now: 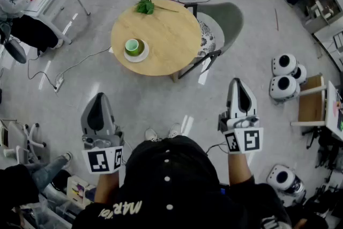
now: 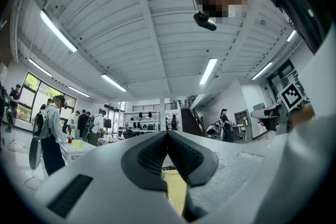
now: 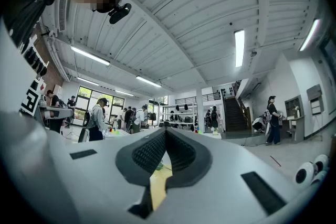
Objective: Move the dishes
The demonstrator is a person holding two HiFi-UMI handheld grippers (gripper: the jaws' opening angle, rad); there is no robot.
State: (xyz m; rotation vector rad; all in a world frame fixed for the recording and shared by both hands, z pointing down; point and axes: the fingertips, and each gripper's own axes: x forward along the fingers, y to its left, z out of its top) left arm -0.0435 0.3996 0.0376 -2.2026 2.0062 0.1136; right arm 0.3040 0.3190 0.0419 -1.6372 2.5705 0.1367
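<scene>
Head view: one green cup (image 1: 132, 46) sits on one white saucer (image 1: 143, 56) at the round table's (image 1: 171, 35) near-left edge, well ahead of both grippers. Left gripper (image 1: 99, 96) and right gripper (image 1: 236, 82) point forward, roughly level, each with jaws pressed together on nothing.

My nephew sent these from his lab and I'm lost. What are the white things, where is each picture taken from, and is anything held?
They are grippers: two-jaw tools a person holds, one in each hand. The downward picture comes from a camera on the person's head and shows the left gripper and the right gripper. The other two come from cameras riding on each gripper, looking along its jaws. Ahead stands a round table with a green cup on a saucer and a leafy sprig. Both grippers are shut and hold nothing.
</scene>
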